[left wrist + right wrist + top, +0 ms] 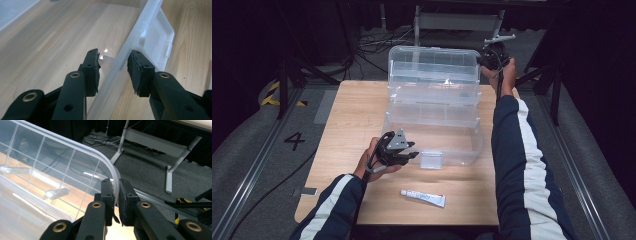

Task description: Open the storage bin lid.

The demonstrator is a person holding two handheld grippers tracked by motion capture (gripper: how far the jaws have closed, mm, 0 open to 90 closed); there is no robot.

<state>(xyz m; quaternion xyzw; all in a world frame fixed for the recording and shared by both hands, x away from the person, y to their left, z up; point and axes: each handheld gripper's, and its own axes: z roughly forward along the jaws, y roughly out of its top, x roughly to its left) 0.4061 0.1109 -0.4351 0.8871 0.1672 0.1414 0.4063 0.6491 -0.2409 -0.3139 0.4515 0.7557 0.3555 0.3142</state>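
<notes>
Right tool (117,202), jaws nearly together and clamped on the curved rim of the raised clear ribbed lid (62,162) at its far right corner; in the high view this tool (495,55) sits at the top right edge of the lid (432,65), the striped dark-blue sleeve (517,150) running up the table's right side. Left tool (112,72), jaws parted astride the front wall of the large transparent plastic storage box (130,50), one pad inside the box and one outside; the inner pad lies close against the wall, the outer pad stands off from it, so no firm grip is shown. In the high view the left tool (398,149) meets the box (432,130) at its near left corner, just beside a small white latch tab (431,160) on the front wall. The box stands at the middle of the light wooden table (347,120), its lid tilted up and back. A small white tube with blue print (423,198) lies flat on the table nearer the person, well apart from the box.
</notes>
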